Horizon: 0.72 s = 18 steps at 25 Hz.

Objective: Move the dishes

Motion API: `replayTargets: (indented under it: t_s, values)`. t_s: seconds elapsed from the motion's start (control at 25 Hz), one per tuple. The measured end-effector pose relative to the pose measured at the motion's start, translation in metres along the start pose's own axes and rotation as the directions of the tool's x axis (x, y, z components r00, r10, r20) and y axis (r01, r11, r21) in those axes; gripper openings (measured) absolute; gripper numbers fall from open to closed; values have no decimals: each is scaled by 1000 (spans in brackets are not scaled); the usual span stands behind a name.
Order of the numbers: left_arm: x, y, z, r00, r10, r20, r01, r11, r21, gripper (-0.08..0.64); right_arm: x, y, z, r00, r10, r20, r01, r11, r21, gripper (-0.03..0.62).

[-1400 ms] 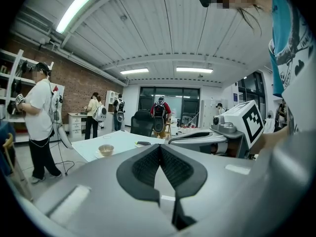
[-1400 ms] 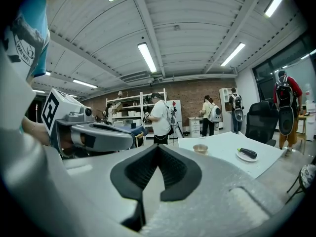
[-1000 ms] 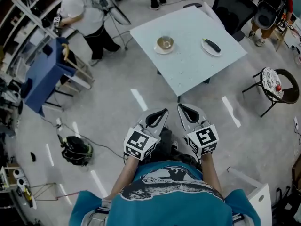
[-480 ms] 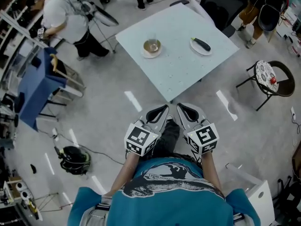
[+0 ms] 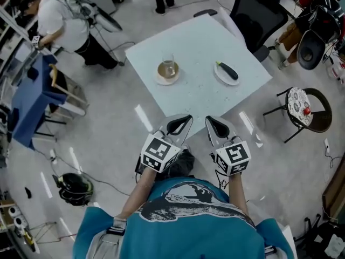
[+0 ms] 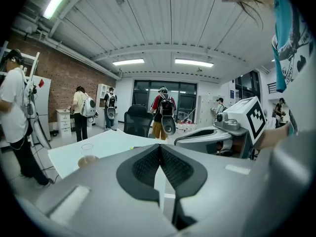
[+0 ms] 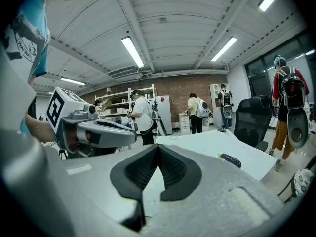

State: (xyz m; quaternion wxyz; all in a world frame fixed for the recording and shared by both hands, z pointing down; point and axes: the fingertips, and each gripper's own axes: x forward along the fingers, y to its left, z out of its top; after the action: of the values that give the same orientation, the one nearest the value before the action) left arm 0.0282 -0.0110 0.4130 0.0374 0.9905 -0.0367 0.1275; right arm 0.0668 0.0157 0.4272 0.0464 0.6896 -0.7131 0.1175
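Observation:
A white square table [image 5: 199,85] stands ahead of me. On it a clear glass stands on a saucer [image 5: 168,71] at the left, and a white plate with a dark eggplant [image 5: 227,72] lies at the right. The glass [image 6: 88,156] also shows in the left gripper view, the eggplant [image 7: 230,159] in the right gripper view. My left gripper [image 5: 183,120] and right gripper [image 5: 211,121] are held side by side close to my chest, just short of the table's near corner. Both are shut with nothing between the jaws.
A black office chair [image 5: 257,19] stands at the table's far right. A round stool [image 5: 304,106] is on the right, a blue cart [image 5: 29,93] and a person in white [image 5: 59,20] on the left. A black bag [image 5: 73,188] and cables lie on the floor at left.
The table has drawn nearer and shifted left in the head view as I walked towards it. Both grippers keep their shut pose in front of me.

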Motion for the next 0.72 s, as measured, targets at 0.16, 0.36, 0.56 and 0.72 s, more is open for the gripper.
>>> replayTargets:
  t_s: [0.16, 0.36, 0.56, 0.72]
  values:
    - [25, 24, 8, 1000, -3, 8, 3, 1000, -13, 12, 25, -21, 7, 1000, 6, -12, -6, 1000, -5, 0]
    - [47, 50, 11, 1000, -6, 16, 6, 1000, -30, 12, 51, -43, 10, 999, 3, -51, -4, 1000, -18, 2]
    - [70, 68, 13, 1000, 20, 15, -19, 998, -56, 12, 62, -71, 10, 997, 2, -80, -3, 1000, -13, 2]
    - [71, 84, 8, 997, 78, -2, -78, 992, -103, 11, 79, -78, 8, 993, 53, -107, -55, 998, -8, 2]
